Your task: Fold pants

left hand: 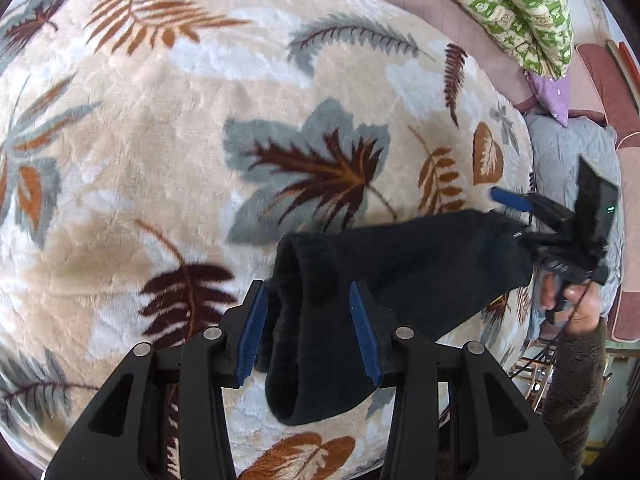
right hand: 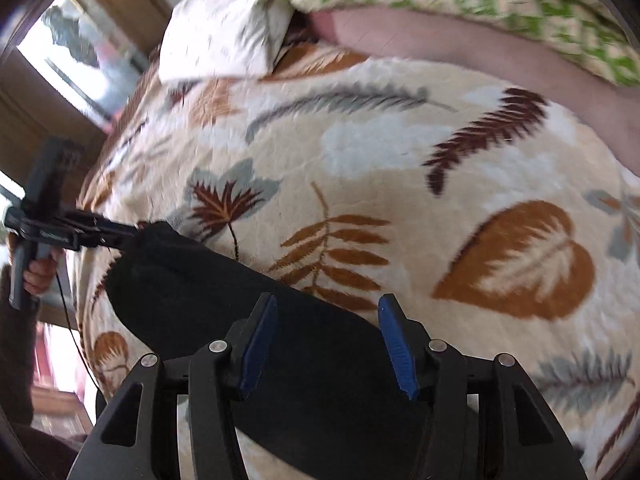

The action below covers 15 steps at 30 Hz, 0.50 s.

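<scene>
The bed (left hand: 160,140), under a leaf-print blanket (right hand: 400,160), spreads ahead of both grippers. The pants (left hand: 400,264), black and bunched, hang between them above it. The left gripper (left hand: 308,332) has its pads apart around a thick fold of cloth, jaws not closed. The right gripper (right hand: 328,344) also stands wide, the cloth lying below its fingers. The fabric looks soft, limp and light, likely to sag, so take hold at the waistband corners or hems.

Pants (left hand: 400,264) over blanket (left hand: 160,140), pillow (left hand: 516,4) behind, seemingly on bedsheet (left hand: 432,4)
</scene>
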Each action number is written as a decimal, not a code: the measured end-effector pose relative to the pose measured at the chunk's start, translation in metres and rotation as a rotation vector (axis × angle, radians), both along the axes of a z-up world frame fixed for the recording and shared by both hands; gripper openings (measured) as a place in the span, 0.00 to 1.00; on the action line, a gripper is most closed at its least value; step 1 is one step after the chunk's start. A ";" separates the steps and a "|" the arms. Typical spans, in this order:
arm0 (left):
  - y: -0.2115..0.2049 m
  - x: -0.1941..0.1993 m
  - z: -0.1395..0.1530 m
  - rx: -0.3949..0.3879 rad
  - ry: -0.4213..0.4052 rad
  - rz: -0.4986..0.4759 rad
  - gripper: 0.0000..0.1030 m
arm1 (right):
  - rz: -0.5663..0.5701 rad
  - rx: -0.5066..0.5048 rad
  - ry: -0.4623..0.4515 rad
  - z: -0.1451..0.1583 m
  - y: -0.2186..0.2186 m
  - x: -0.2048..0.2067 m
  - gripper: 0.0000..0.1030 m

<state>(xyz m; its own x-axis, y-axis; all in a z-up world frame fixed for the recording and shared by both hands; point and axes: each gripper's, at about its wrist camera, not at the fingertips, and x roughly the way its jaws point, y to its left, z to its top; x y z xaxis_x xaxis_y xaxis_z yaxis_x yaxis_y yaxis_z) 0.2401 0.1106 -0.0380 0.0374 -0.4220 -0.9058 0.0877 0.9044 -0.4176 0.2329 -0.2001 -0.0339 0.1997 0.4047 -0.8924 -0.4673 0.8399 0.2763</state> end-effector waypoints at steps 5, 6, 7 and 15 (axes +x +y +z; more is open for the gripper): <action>-0.026 0.009 0.016 0.002 -0.055 -0.065 0.39 | 0.087 -0.058 0.024 -0.025 0.020 0.011 0.53; -0.032 0.012 0.015 0.021 -0.054 -0.084 0.39 | 0.094 -0.065 0.031 -0.027 0.020 0.012 0.54; -0.039 0.014 0.013 0.041 -0.052 -0.102 0.39 | 0.104 -0.068 0.041 -0.029 0.021 0.012 0.54; -0.084 0.025 -0.008 0.106 -0.003 -0.233 0.39 | 0.212 -0.118 0.093 -0.041 0.023 0.004 0.54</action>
<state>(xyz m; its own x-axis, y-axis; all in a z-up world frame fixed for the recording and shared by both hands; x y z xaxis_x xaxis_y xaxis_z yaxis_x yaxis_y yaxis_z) 0.2654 0.0268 -0.0455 -0.0468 -0.3223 -0.9455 0.2997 0.8984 -0.3211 0.2365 -0.1774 -0.0752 0.0368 0.3204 -0.9466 -0.6138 0.7547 0.2316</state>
